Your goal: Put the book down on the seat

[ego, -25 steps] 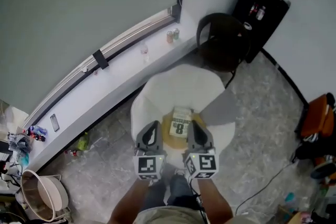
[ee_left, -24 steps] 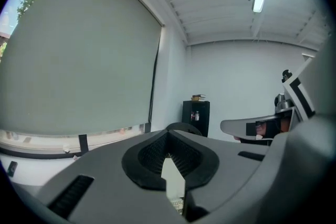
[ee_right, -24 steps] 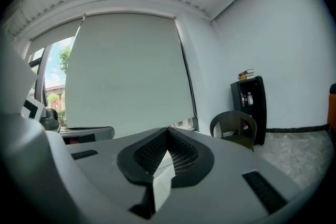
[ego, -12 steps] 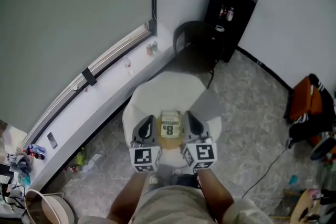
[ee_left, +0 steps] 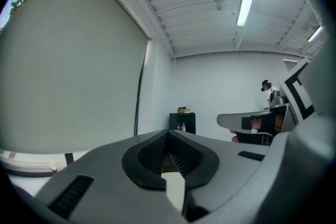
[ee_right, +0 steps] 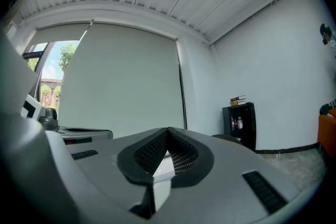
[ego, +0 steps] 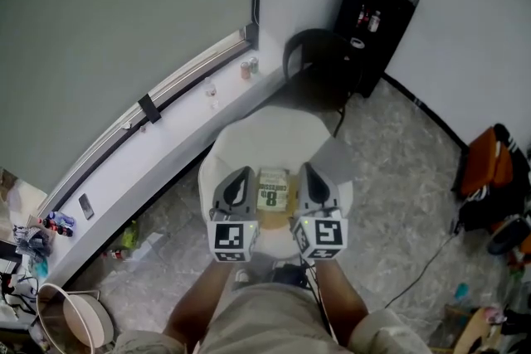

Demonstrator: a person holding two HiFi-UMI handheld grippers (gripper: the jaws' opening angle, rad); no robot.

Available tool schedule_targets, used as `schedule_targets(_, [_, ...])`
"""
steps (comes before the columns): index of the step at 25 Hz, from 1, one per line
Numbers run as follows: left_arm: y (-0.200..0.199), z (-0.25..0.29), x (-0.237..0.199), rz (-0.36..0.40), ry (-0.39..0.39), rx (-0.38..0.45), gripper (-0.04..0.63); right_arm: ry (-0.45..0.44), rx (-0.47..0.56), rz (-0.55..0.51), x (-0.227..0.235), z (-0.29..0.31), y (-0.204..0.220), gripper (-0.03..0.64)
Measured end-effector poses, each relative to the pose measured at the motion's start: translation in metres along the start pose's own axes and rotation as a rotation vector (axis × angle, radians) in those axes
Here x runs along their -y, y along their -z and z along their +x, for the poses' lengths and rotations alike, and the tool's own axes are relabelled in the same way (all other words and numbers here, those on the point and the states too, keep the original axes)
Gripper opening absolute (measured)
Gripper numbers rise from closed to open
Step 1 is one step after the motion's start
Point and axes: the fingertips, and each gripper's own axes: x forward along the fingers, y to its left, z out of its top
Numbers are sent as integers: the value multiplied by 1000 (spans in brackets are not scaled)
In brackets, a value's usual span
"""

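head view / book: the book [ego: 272, 191] is lying flat, cover up, on the near half of the white seat [ego: 265, 137]. A tan patch [ego: 274, 217] is showing under its near end.
head view / claws: the left claw [ego: 241, 176] and right claw [ego: 309, 171] are hanging side by side over the seat's near edge. One is sitting on each side of the book, both pointing away from the person and flanking the book, not gripping it.
head view / why: the seat seems to be carrying the book's weight, so the put-down is looking done. My guess is the claws are sitting parallel off both sides so they can back off without nudging the book.
left gripper view / left claw: the jaws are closed, tips meeting, clamping nothing. A pale sliver is showing in the gap behind the tips, and I cannot tell what it is. The view is looking level over the seat toward a black cabinet [ee_left: 182, 121] at the wall beyond it.
right gripper view / right claw: the jaws are fully closed and holding nothing. The view is looking level past the seat, and no book is showing.
next: pulling straight back from the seat should be enough.
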Motion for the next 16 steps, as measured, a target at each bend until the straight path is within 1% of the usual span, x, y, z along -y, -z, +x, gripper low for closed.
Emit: schedule_targets(16, [-5, 11, -7, 15, -19, 25, 5, 20, 4, -23, 11, 6, 3, 5])
